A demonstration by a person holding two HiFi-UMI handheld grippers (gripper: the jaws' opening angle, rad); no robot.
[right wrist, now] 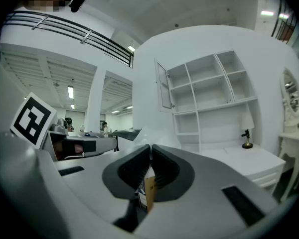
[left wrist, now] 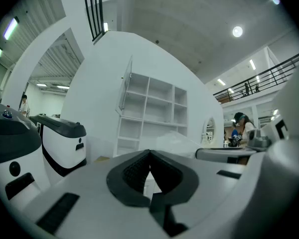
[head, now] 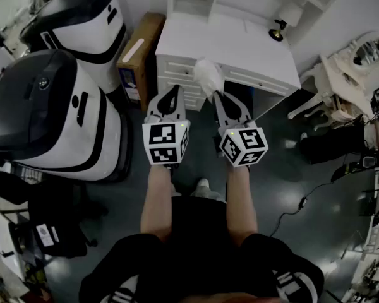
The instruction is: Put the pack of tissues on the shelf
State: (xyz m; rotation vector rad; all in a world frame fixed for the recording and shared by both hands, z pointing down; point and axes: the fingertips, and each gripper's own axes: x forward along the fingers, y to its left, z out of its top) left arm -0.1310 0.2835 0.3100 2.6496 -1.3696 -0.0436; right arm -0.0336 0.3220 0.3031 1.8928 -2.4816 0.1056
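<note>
The pack of tissues (head: 208,76), in pale crinkly plastic, hangs in front of the white desk (head: 252,49). My right gripper (head: 218,95) is shut on its near end. In the right gripper view the pack (right wrist: 148,189) is pinched between the dark pads, its wrapper sticking up past them. The white shelf unit (right wrist: 209,91) with open cubbies stands ahead above the desk; it also shows in the left gripper view as the shelf unit (left wrist: 152,111). My left gripper (head: 175,91) is beside the right one, shut with nothing in it. The pack (left wrist: 177,142) shows faintly to its right.
Two large white-and-black machines (head: 47,115) stand at the left. A cardboard box (head: 139,55) leans beside the desk. A small black lamp (head: 278,33) is on the desk top. A white chair (head: 331,87) and floor cables (head: 303,201) are at the right.
</note>
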